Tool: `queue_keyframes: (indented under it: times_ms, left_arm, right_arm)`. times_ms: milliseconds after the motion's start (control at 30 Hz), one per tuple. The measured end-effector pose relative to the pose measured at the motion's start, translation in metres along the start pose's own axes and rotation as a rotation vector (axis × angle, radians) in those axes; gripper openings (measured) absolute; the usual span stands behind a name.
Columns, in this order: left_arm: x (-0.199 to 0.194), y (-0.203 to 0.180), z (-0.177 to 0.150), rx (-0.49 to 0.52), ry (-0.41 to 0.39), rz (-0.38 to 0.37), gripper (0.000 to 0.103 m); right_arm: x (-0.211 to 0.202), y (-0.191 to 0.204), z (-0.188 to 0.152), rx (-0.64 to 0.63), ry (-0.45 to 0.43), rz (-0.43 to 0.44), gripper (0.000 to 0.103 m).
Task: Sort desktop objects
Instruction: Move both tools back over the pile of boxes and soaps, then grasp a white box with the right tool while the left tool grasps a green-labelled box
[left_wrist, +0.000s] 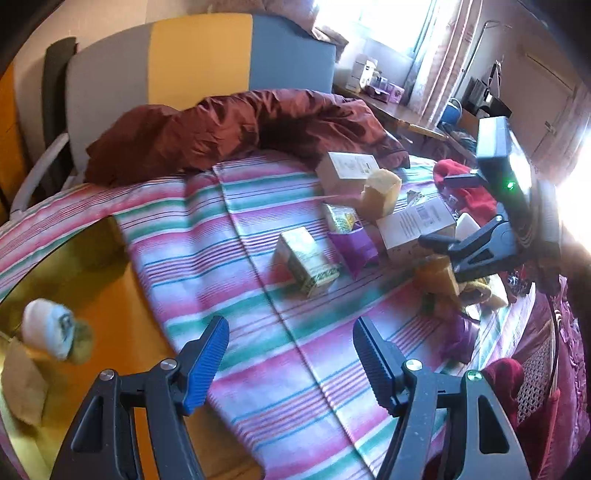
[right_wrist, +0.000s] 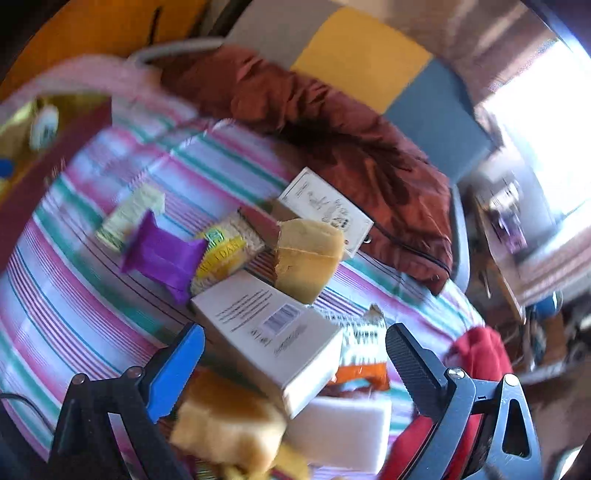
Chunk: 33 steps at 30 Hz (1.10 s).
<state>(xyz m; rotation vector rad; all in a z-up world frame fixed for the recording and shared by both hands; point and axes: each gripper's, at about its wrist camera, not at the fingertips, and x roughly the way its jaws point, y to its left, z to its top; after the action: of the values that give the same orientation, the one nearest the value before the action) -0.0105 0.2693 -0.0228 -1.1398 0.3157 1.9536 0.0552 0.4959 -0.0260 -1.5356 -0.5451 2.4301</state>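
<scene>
the left gripper (left_wrist: 290, 354) hangs with jaws wide and empty above the pink, green and white striped cloth (left_wrist: 207, 236). the right gripper (right_wrist: 295, 363) is spread too, gripping nothing, over a white cardboard box with a barcode (right_wrist: 273, 332), crowded by a tan sponge block (right_wrist: 229, 421), a white foam block (right_wrist: 343, 432), a purple wrapper (right_wrist: 162, 258) and a yellow packet (right_wrist: 225, 251).
</scene>
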Motion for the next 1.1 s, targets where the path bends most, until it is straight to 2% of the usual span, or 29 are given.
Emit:
queue_keyframes:
  times_ms: [167,200,233,300,333,500,767,867,933,1000,1100]
  left_arm:
    - [0.036,-0.002,0.02,-0.036,0.062,-0.015,0.071]
    - [0.042,-0.002,0.024,-0.048,0.072,-0.017,0.071]
    - [0.05,-0.002,0.028,-0.061,0.083,-0.017,0.071]
    - [0.065,0.0,0.035,-0.098,0.114,-0.005,0.071]
    - [0.069,0.001,0.037,-0.113,0.119,-0.011,0.071]
    - [0.095,0.002,0.048,-0.15,0.156,0.03,0.069]
    - [0.121,-0.006,0.059,-0.11,0.19,0.085,0.068]
    - [0.126,-0.005,0.052,-0.085,0.199,0.096,0.047]
    - [0.122,-0.005,0.049,-0.063,0.178,0.093,0.033]
    - [0.118,-0.002,0.044,-0.064,0.165,0.086,0.03]
    - [0.113,0.0,0.04,-0.061,0.154,0.078,0.03]
  right_arm:
    - [0.022,0.001,0.005,-0.08,0.062,0.02,0.099]
    - [0.024,0.001,0.005,-0.08,0.068,0.037,0.092]
    - [0.026,0.001,0.006,-0.077,0.072,0.053,0.079]
    - [0.027,0.004,0.004,-0.084,0.077,0.09,0.062]
    - [0.027,0.007,0.003,-0.091,0.076,0.088,0.06]
    - [0.024,0.014,-0.003,-0.09,0.058,0.078,0.058]
    - [0.026,0.013,-0.003,-0.052,0.025,0.085,0.06]
    - [0.028,0.013,-0.003,-0.047,0.024,0.087,0.06]
    - [0.027,0.013,-0.003,-0.042,0.023,0.091,0.058]
    - [0.024,0.011,-0.004,-0.028,0.013,0.104,0.055]
    - [0.018,0.008,-0.003,0.015,-0.008,0.125,0.052]
